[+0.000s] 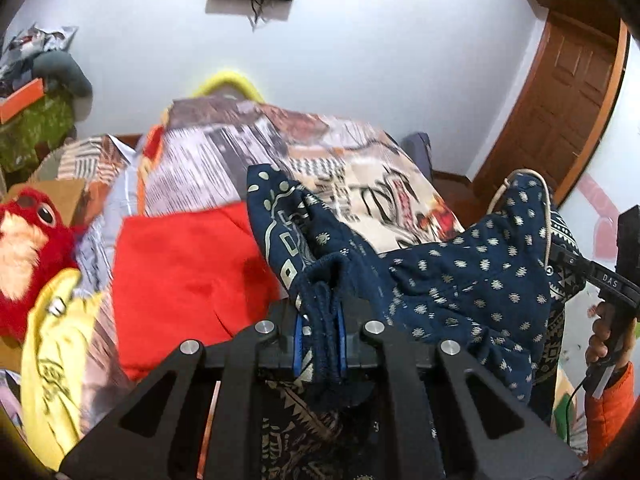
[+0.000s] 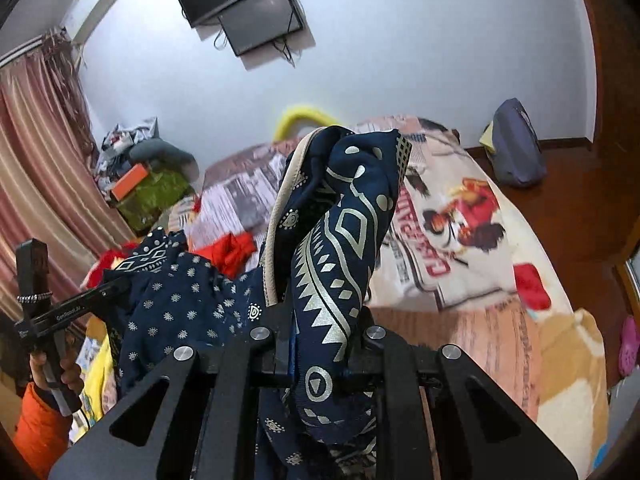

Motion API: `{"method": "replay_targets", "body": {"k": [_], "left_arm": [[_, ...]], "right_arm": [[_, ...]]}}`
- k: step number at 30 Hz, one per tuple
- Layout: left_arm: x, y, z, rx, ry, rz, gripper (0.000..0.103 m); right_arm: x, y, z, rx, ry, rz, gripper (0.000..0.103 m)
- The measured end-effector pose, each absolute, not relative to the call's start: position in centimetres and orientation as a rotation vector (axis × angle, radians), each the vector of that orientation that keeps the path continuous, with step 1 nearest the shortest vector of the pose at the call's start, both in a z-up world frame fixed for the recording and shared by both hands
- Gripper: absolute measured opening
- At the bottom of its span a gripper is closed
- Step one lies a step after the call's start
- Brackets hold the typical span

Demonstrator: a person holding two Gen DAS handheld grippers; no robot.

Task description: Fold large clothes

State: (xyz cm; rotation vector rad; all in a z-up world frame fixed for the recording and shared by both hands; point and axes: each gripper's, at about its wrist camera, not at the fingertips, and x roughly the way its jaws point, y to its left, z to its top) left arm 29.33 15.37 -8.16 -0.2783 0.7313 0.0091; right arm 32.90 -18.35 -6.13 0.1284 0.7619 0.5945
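Note:
A navy garment with a pale geometric print [image 1: 460, 280] hangs lifted above the bed, stretched between both grippers. In the left wrist view my left gripper [image 1: 320, 336] is shut on a bunched, ribbed edge of it, with blue pads [image 1: 298, 340] pressing on either side. The right gripper [image 1: 560, 258] shows at the right edge, its tips buried in the cloth, held by a hand in an orange sleeve. In the right wrist view my right gripper [image 2: 320, 344] is shut on a thick fold of the navy garment [image 2: 340, 240]. The left gripper [image 2: 120, 286] bites the far corner.
Below lies a bed with a printed cover [image 1: 360, 168]. A red garment [image 1: 180, 272], a yellow garment [image 1: 52, 352] and a red plush toy [image 1: 24, 248] lie on its left side. A backpack [image 2: 516, 148] stands on the wooden floor; a cluttered pile [image 2: 148, 184] sits by the curtain.

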Motion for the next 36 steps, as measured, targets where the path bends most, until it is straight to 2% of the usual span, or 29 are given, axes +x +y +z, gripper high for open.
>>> {"method": "replay_targets", "body": {"k": [5, 17, 23, 24, 26, 28, 36], "left_arm": [[32.3, 17.8, -9.3, -0.265, 0.733, 0.055, 0.012], [41.6, 21.0, -20.0, -0.174, 0.949, 0.192, 0.013], [41.7, 22.2, -22.4, -0.197, 0.995, 0.179, 0.023], [41.6, 22.4, -22.6, -0.208, 1.0, 0.183, 0.027], [41.1, 22.6, -22.9, -0.24, 1.015, 0.19, 0.03], [40.6, 22.5, -23.1, -0.252, 1.051, 0.188, 0.032], [36.3, 20.3, -19.6, -0.215, 1.038, 0.177, 0.036]], "right_arm": [[36.5, -18.0, -7.8, 0.143, 0.766, 0.556, 0.013], [46.2, -15.4, -16.6, 0.017, 0.918, 0.443, 0.013], [47.3, -16.2, -20.1, 0.015, 0.998, 0.422, 0.015], [47.1, -16.3, -20.3, 0.018, 0.997, 0.417, 0.016], [46.5, -16.5, -20.4, 0.036, 0.985, 0.37, 0.029], [46.0, -16.8, -20.5, 0.061, 0.997, 0.306, 0.035], [42.2, -17.9, -17.4, 0.055, 1.045, 0.283, 0.04]]}}
